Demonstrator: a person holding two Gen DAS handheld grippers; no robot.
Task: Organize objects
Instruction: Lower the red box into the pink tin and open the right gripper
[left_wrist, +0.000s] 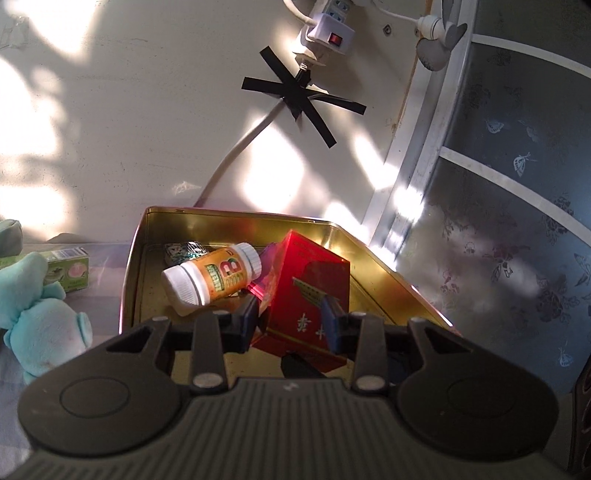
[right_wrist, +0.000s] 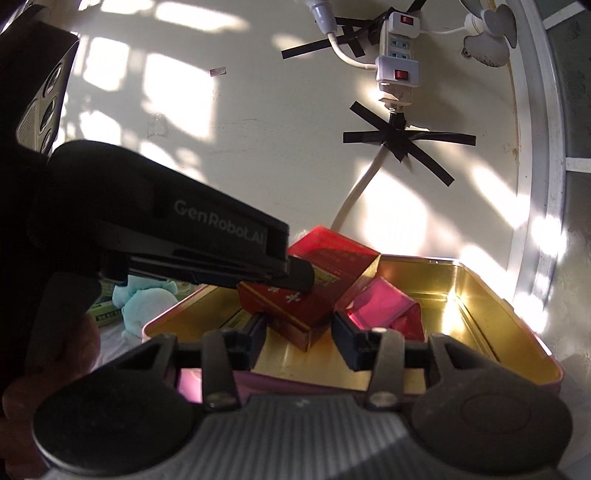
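The red box (left_wrist: 306, 291) stands tilted in the gold tin (left_wrist: 388, 273), leaning toward the tin's far edge beside the white pill bottle (left_wrist: 212, 277), which lies along the left wall. The left gripper (left_wrist: 290, 317) is nearer, its fingers (left_wrist: 246, 325) set either side of the box's near end, seemingly gripping it, though contact isn't certain. The right gripper (right_wrist: 299, 332) hovers at the tin's near edge, fingers parted and empty.

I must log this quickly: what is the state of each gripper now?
Left gripper: closed on the red box, over the gold tin.
Right gripper: open, nothing between its fingers.
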